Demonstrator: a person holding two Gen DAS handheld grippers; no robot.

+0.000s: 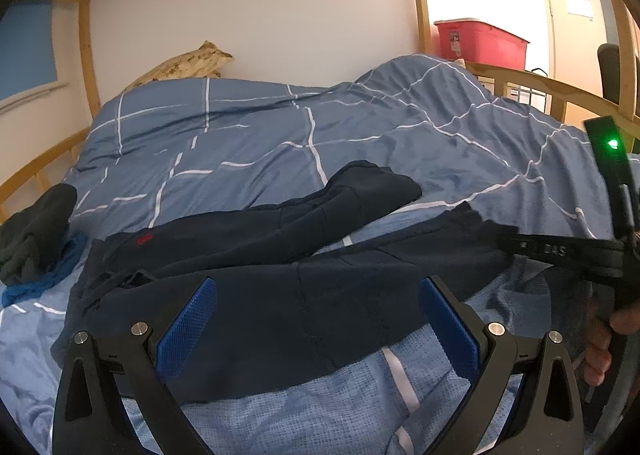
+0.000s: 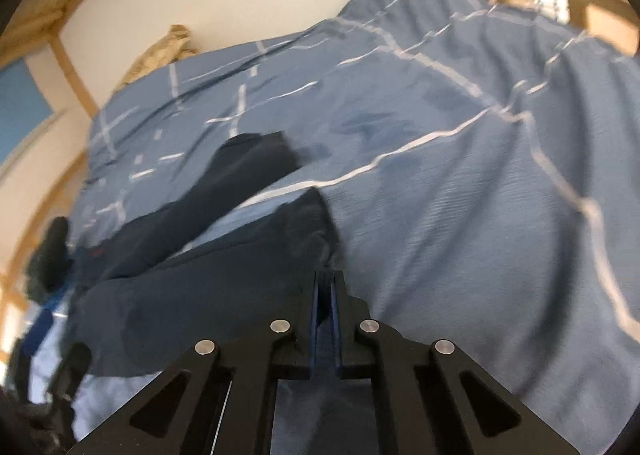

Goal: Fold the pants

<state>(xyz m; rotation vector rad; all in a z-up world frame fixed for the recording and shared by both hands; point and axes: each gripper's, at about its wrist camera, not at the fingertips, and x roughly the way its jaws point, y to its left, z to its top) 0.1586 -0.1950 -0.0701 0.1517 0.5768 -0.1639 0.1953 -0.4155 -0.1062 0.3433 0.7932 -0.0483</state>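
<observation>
At the far left of the left wrist view a dark heap of clothes (image 1: pixel 32 231) sits on the bed, partly cut by the lens edge, with a blue garment (image 1: pixel 44 279) under it whose shape cannot be made out. The navy pants (image 1: pixel 280 287) lie across the blue checked duvet (image 1: pixel 280 127), waist end toward the left, the two legs spreading apart toward the right. The farther leg ends in a bunched cuff; a small red mark on the upper part is too small to read. The left gripper (image 1: pixel 316 319) hovers over the nearer leg with its blue pads set wide apart and nothing between them; its fingers hide part of the fabric below. Past the nearer leg's end, the right gripper (image 1: pixel 560 255) enters from the right, only partly in frame, with lettering on it that is not fully legible and a green light above.

The right wrist view is motion-blurred. There the right gripper (image 2: pixel 325 295) has its pads drawn nearly together with only a thin slit between; dark cloth of the pants (image 2: pixel 208 295) reaches up to the tips, but the blur makes it impossible to tell whether cloth is actually pinched. Behind, a tan pillow (image 1: pixel 188 65) leans at the wall, and a red bin (image 1: pixel 480 41) stands beyond the wooden bed frame (image 1: pixel 416 7).
</observation>
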